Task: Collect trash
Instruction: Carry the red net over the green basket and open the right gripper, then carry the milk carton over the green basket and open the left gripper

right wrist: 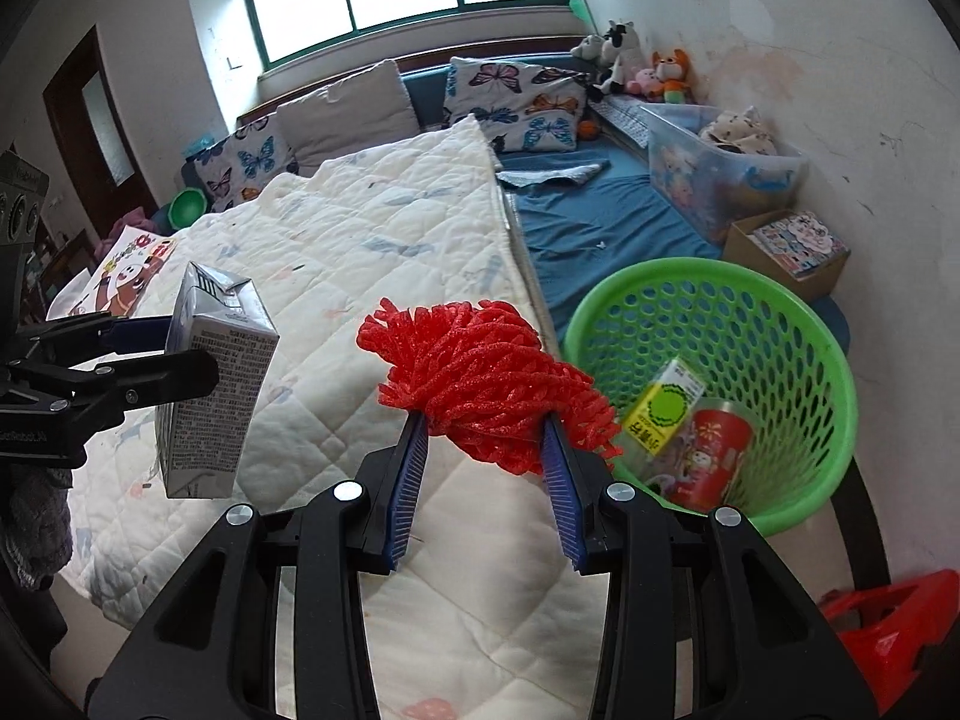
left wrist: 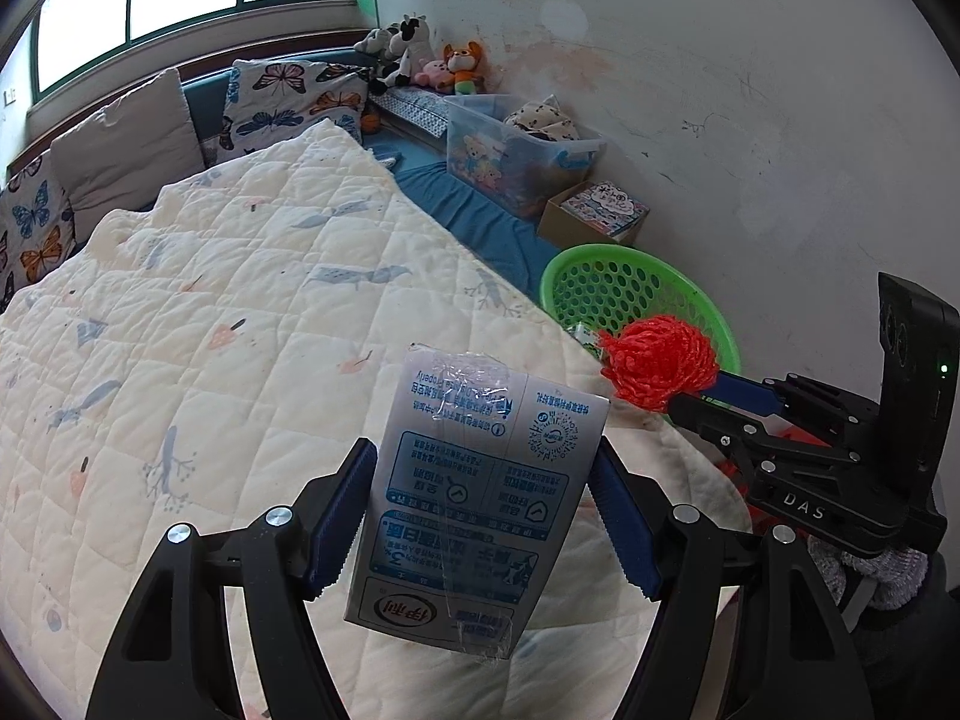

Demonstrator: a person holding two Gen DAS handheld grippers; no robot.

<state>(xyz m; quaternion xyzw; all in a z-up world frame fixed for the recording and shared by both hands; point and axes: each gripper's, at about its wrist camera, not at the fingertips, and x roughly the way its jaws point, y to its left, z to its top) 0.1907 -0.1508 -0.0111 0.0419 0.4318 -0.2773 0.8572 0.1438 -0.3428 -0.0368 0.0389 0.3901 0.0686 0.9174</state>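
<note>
Hiding basket (left wrist: 636,294) contents (red netting (left wrist: 660,369))

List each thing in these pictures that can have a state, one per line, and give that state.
left gripper: jaws shut on the milk carton
milk carton: held off the quilt, top folded shut
right gripper: jaws shut on the red foam net
red foam net: bunched, held beside the basket
green basket: upright, holding a yellow carton and a red cup
clear storage bin: lidless, full
quilt: spread flat
</note>
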